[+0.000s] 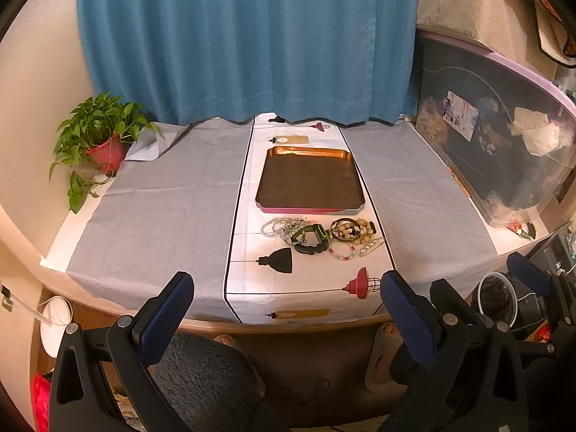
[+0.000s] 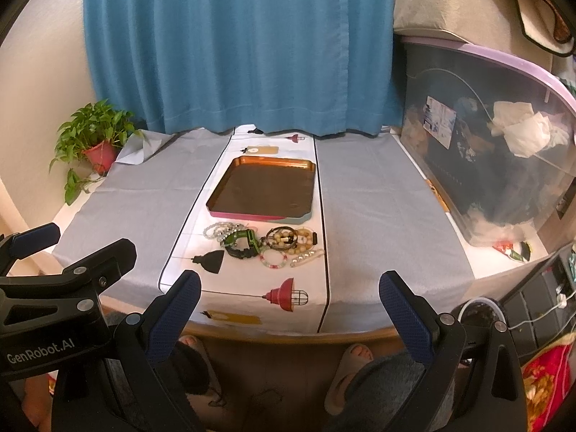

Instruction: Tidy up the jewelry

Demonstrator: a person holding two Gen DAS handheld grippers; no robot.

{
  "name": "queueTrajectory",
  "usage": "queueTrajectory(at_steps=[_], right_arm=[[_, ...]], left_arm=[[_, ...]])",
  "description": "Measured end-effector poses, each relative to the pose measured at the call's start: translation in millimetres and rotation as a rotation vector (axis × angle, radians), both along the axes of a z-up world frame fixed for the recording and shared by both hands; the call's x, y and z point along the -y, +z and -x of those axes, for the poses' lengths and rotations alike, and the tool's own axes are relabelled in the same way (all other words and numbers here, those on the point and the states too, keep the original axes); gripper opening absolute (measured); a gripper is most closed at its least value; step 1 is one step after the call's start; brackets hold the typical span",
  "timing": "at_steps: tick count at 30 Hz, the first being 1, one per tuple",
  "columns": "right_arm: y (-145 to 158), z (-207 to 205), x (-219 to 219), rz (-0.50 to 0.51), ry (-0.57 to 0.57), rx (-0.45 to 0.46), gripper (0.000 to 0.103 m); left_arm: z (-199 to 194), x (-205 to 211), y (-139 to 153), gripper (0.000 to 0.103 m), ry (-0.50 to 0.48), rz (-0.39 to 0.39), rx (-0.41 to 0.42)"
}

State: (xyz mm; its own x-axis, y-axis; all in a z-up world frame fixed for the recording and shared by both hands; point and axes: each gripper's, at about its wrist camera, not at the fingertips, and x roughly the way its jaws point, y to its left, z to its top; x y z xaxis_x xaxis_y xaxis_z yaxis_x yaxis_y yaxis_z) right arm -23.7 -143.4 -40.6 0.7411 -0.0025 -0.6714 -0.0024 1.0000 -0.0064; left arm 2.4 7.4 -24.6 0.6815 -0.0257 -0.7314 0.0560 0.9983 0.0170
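- A potted plant [image 1: 104, 144] in a red pot is seen at the far left corner of the table [image 1: 154, 208], against the wall.
- A grey cloth [image 1: 172, 194] is spread over the table, and a blue curtain [image 1: 248, 43] hangs behind it.
- The left gripper [image 1: 288, 288] is held off the near edge of the table, above the floor; its jaws are spread wide and nothing is between them.
- A white runner [image 1: 248, 252] printed with lamps lies down the middle of the table, from the near edge to the curtain.
- A tray [image 1: 309, 181] with a dark bottom and a pink near rim rests on the runner, far of the jewelry.
- The jewelry is gathered in a small heap on the runner, just near of the tray: a pale bead bracelet [image 1: 279, 226] at the left, a green and black watch [image 1: 311, 239] in the middle, a tan bead bracelet [image 1: 354, 230] at the right, and a pink and white bracelet [image 1: 342, 252] nearest.
- The right gripper [image 2: 289, 289] is likewise held off the near edge, to the right of the left one; its jaws are released and hold nothing.
- A clear storage bin [image 1: 504, 136] with a lilac lid stands along the right side of the table.
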Motion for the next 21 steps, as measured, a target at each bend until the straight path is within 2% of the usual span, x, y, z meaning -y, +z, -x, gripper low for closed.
queueTrajectory(at_steps=[13,17,21], right_arm=[[-8.7,-18.7,3.7,-0.013,0.014,-0.017,0.099],[-21.0,-29.1,5.9,-0.032,0.024,-0.028,0.099],[-41.8,-43.3,8.5,-0.055,0.041,-0.017,0.099]], left_arm=[[-19.4,0.4,-10.3,0.103,-0.001,0.014,-0.028],[-28.8,1.8,-21.9,0.103,-0.014,0.010,-0.041],[-42.6,5.6,-44.2,0.103,-0.039,-0.004,-0.010]])
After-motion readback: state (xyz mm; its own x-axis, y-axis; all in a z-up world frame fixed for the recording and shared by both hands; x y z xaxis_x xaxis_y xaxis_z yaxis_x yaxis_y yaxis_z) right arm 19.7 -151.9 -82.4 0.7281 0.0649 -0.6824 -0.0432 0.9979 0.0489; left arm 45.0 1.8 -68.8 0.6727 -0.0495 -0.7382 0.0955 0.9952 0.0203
